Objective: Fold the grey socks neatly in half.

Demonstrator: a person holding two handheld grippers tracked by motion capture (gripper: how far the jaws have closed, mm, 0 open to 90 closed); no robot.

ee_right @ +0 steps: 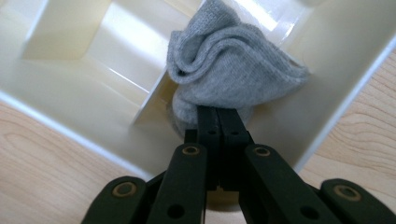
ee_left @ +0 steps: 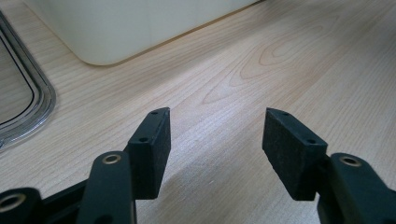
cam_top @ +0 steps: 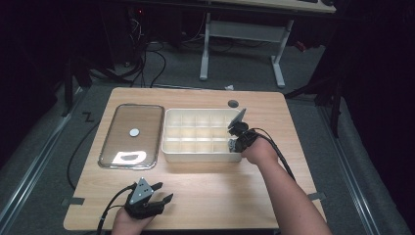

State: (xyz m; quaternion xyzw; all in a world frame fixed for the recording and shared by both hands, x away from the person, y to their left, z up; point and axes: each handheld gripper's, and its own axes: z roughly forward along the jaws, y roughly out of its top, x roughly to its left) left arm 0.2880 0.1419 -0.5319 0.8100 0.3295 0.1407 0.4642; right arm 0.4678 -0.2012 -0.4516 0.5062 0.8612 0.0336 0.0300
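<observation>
Grey knitted sock (ee_right: 233, 70) hung pinched in the right gripper (ee_right: 218, 122), lowered into the cream plastic divided box (cam_top: 176, 147)'s corner compartment for stowing; the left gripper (ee_left: 215, 140) waited agape, empty.

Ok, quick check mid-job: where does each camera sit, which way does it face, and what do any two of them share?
High view: above the person's side, looking forward and down on the wooden table; both forearms enter from below.
Left gripper view: rides the left claw, low over the table, jaws apart, facing the cream divided box and clear lid.
Right gripper view: rides the right claw, looking down into the box, jaws shut on a grey sock.
Shared: all three show the box.
</observation>
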